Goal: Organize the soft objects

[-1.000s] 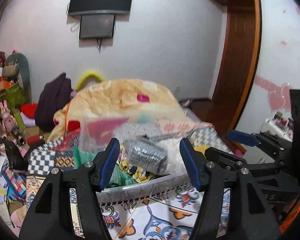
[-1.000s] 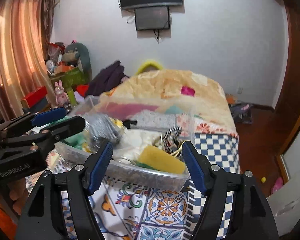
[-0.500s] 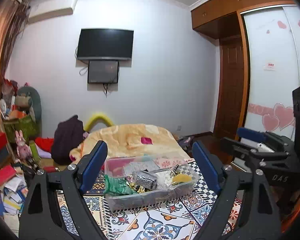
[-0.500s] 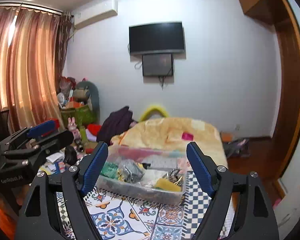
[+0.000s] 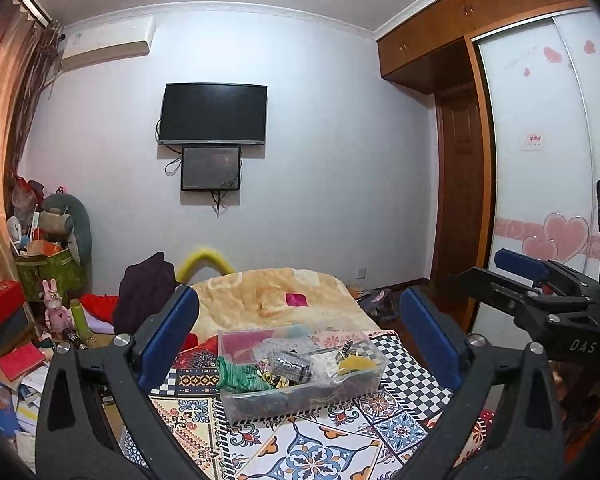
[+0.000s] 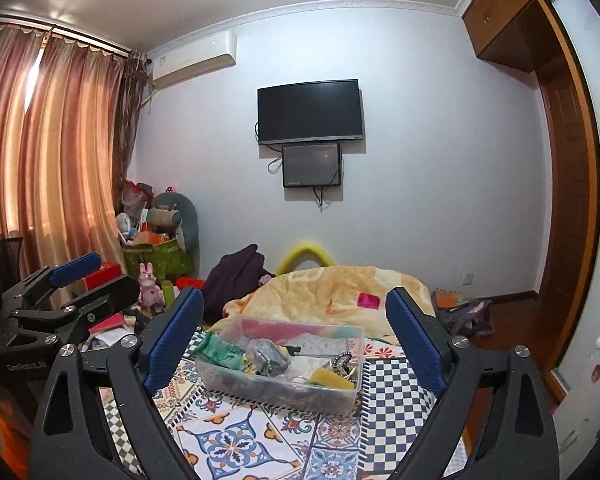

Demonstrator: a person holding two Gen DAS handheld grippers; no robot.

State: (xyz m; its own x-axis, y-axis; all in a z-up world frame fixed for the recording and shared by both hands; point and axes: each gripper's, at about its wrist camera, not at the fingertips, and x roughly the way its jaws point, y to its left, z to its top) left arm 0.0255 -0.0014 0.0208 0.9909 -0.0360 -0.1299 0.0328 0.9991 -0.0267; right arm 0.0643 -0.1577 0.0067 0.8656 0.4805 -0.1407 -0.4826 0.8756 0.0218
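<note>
A clear plastic bin (image 5: pixel 236 406) (image 6: pixel 340 396) sits on a patterned bedspread (image 5: pixel 320 448) (image 6: pixel 240 436). It holds soft items: a green cloth (image 5: pixel 240 376) (image 6: pixel 220 350), a grey mesh scrubber (image 5: pixel 292 366) (image 6: pixel 266 356), a yellow sponge (image 5: pixel 358 362) (image 6: pixel 330 378). My left gripper (image 5: pixel 300 344) is open and empty, held back from the bin. My right gripper (image 6: pixel 296 340) is open and empty, also back from the bin. Each gripper shows at the edge of the other's view.
A beige blanket (image 5: pixel 268 300) (image 6: pixel 332 292) lies heaped behind the bin. Dark clothes (image 5: pixel 146 292), toys and boxes (image 5: pixel 4 304) crowd the left side. A television (image 5: pixel 213 114) hangs on the far wall. A wardrobe (image 5: pixel 540 160) stands right. Curtains (image 6: pixel 48 160) hang left.
Both grippers have pulled back and up from the bin and opened wider. The bin now looks small and far, and the whole room shows.
</note>
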